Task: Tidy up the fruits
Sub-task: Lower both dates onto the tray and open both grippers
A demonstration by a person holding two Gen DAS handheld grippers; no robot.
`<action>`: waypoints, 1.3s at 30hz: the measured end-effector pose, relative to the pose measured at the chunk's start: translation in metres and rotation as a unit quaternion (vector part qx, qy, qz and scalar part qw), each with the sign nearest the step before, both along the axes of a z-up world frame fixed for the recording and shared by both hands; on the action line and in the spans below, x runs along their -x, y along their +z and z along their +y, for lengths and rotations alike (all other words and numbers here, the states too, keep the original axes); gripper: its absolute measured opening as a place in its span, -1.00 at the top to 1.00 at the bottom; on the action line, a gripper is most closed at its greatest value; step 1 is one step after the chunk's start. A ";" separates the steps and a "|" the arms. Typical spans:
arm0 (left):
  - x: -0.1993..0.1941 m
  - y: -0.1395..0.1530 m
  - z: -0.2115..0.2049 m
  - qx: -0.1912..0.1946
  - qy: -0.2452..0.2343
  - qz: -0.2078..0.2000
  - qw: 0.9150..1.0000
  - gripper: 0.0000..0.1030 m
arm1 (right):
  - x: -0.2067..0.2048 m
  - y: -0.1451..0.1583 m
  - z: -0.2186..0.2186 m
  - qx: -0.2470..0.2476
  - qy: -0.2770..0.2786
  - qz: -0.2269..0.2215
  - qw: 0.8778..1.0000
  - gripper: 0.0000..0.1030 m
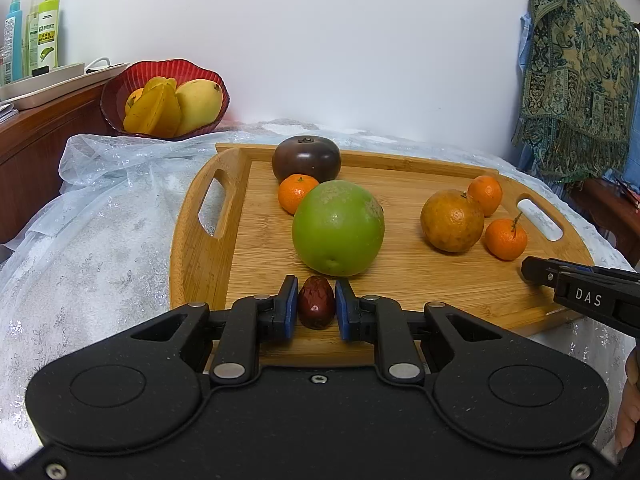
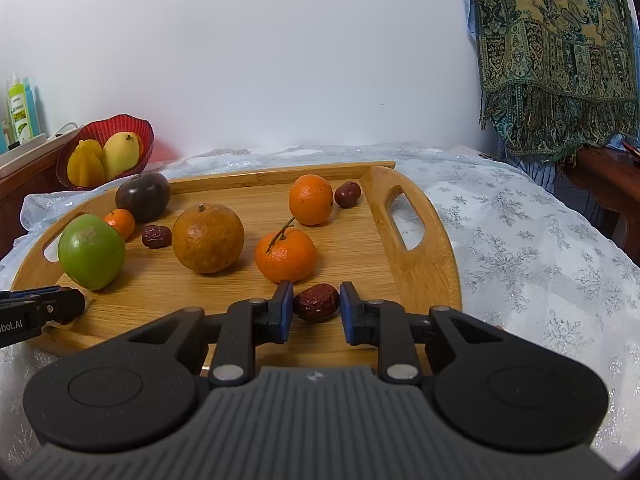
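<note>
Fruits lie scattered on the oval bamboo serving tray (image 2: 416, 264), which sits on a white snowflake-patterned cloth (image 2: 520, 240). On the tray are a large round green fruit (image 1: 338, 227), a dark purple-brown round fruit (image 1: 306, 159), a dull brownish orange (image 2: 207, 237), three small bright mandarins – one with a stem (image 2: 285, 255) – and several wrinkled dark red dried jujubes. Behind the tray's left end stands a ruffled red glass bowl (image 1: 120, 92) already holding a yellow mango (image 1: 199, 105) and a ribbed yellow starfruit (image 1: 154, 110), with another orange-yellow fruit behind them. Judging by that, sorting looks only partly done: most of the fruit is on the tray, and the pictures do not tell which pieces belong where.

The left gripper (image 1: 316, 300) is at the tray's near edge with one red jujube (image 1: 316, 302) between its blue-padded fingers; the pads flank it closely – the left one seems to touch, the right shows a sliver of gap, so a firm clamp cannot be confirmed. The jujube appears to rest on the wood, just in front of the green fruit.

The right gripper (image 2: 316, 304) brackets a second red jujube (image 2: 316, 302) near the tray's right handle slot, just in front of the stemmed mandarin. Its left pad is close to the fruit, while the right stands visibly clear, so the jaws are apart and not yet closed on it. Two more jujubes lie farther back on the tray.
</note>
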State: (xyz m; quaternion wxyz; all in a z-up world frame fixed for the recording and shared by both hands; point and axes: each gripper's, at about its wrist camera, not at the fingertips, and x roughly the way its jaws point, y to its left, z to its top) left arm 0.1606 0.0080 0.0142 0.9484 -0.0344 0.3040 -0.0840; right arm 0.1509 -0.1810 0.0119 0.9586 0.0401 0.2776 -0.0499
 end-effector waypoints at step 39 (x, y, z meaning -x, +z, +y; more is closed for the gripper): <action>0.006 0.002 -0.004 -0.010 -0.007 -0.015 1.000 0.04 | 0.002 0.001 -0.001 -0.012 -0.005 -0.007 1.000 -0.03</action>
